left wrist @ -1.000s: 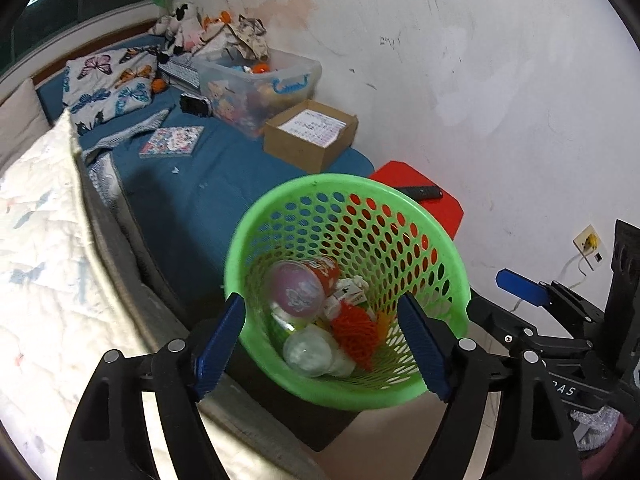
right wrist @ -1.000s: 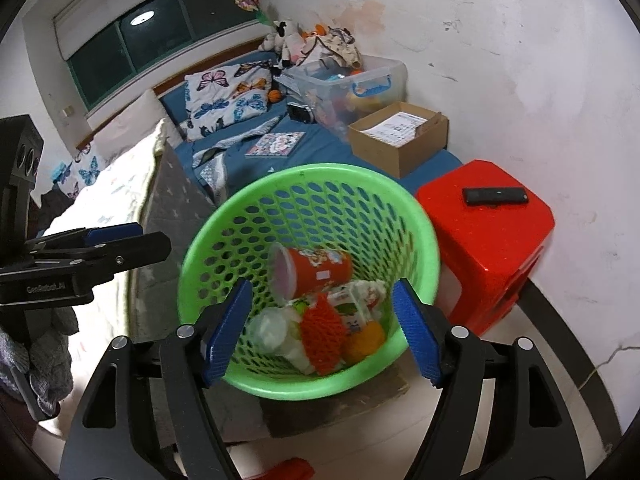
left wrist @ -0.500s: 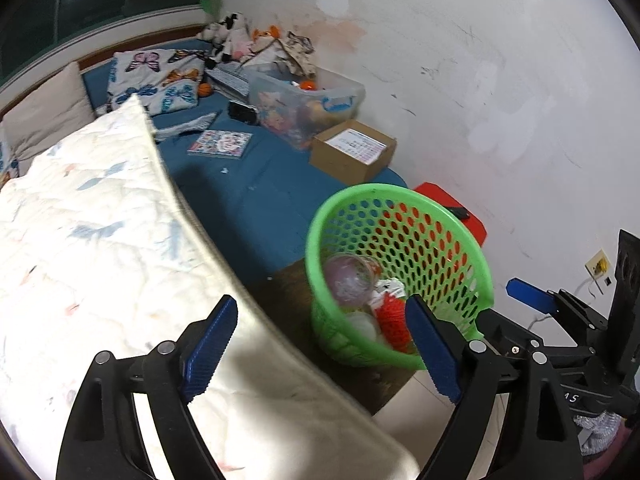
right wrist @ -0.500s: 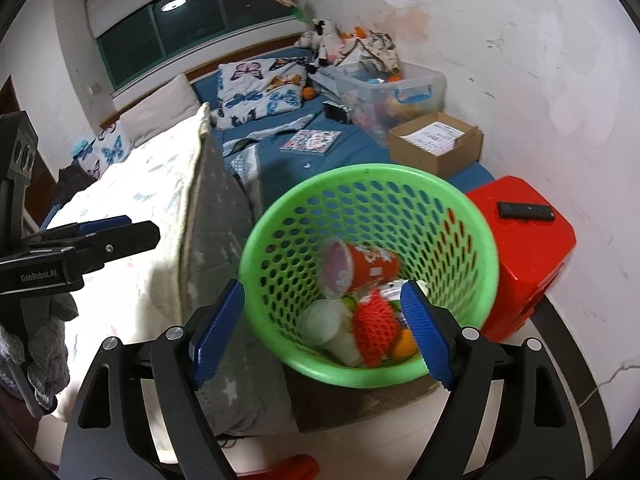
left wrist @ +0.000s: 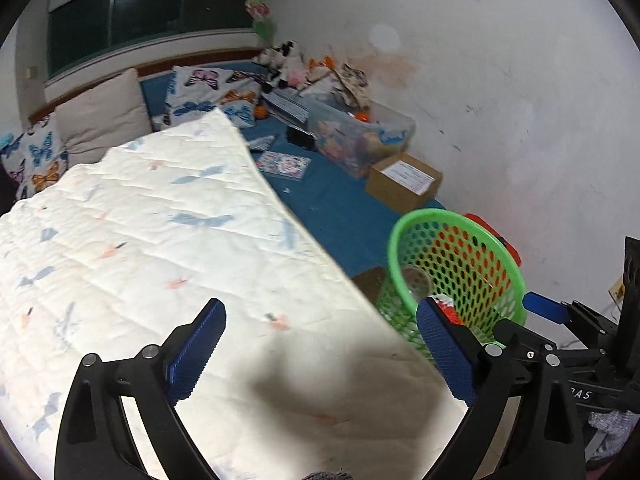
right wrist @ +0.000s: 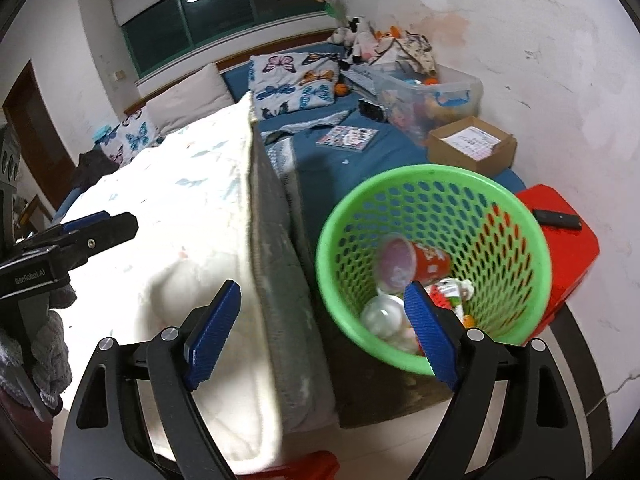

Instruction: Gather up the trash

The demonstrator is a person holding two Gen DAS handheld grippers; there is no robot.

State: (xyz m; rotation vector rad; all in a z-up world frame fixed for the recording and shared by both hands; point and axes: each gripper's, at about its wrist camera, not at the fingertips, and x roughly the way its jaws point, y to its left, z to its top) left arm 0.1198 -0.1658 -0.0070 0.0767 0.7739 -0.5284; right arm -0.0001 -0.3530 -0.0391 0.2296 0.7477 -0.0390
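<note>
A green perforated basket (right wrist: 436, 184) stands at the foot corner of the bed; it also shows in the left wrist view (left wrist: 460, 220). It holds a red cup (right wrist: 416, 260), a clear round lid (right wrist: 380, 316), red netting and other scraps. My left gripper (left wrist: 320, 356) is open and empty above the white quilt (left wrist: 160, 248). My right gripper (right wrist: 320, 336) is open and empty, its right finger in front of the basket's near wall. Each gripper appears at the other view's edge.
The bed has a blue sheet (right wrist: 340, 160), butterfly pillows (right wrist: 292, 80), a booklet (right wrist: 348, 136), a cardboard box (right wrist: 472, 148) and a clear toy bin (right wrist: 432, 96). A red stool (right wrist: 572, 248) with a black remote (right wrist: 556, 218) stands right of the basket, against the white wall.
Both grippers have pulled back and swung left, away from the basket. The basket now sits further right in both views, and the white quilt fills the left wrist view.
</note>
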